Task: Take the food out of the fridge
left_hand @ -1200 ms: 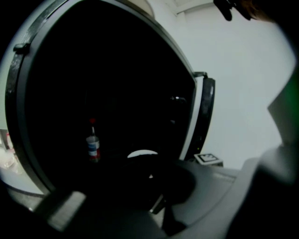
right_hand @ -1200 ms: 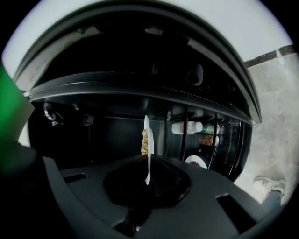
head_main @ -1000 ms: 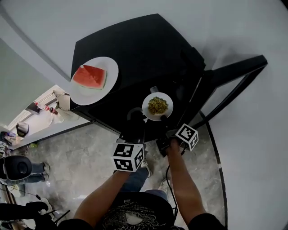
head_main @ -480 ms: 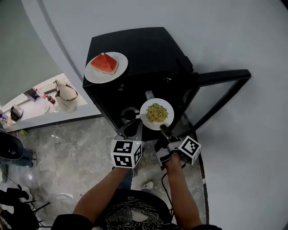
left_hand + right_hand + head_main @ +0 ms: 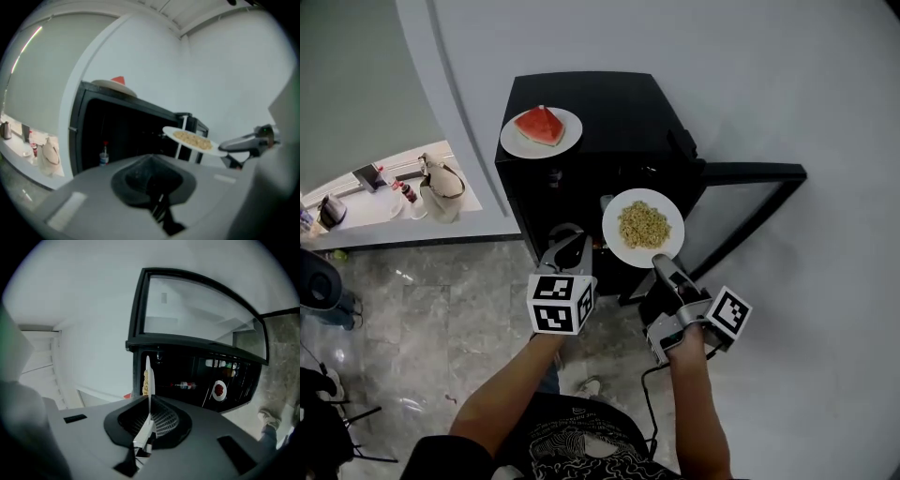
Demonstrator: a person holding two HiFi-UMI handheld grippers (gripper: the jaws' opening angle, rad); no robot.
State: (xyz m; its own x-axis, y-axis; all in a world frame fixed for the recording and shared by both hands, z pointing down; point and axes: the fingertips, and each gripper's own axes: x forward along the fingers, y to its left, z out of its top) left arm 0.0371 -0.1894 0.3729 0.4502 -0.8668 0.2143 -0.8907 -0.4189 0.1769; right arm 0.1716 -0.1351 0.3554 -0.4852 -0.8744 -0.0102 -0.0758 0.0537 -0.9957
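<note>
A black fridge [image 5: 609,112] stands against the white wall with its glass door [image 5: 755,173] swung open to the right. On its top sits a white plate with a watermelon wedge [image 5: 541,129], also seen in the left gripper view as the watermelon plate [image 5: 115,85]. My right gripper [image 5: 662,266] is shut on the rim of a white plate of yellowish food [image 5: 643,228], held level in front of the fridge opening. That plate [image 5: 148,376] shows edge-on between the right jaws. My left gripper [image 5: 572,249] hangs beside it, shut and empty.
Inside the fridge are a small bottle [image 5: 103,157], a lying bottle [image 5: 185,386] and a plate of red food [image 5: 219,390]. A handbag [image 5: 441,192] and small items rest on a ledge at the left. Marble floor [image 5: 441,319] lies below.
Both grippers have risen. The right one has lifted the plate of food up and slightly right, out in front of the fridge; the left has climbed a little beside it.
</note>
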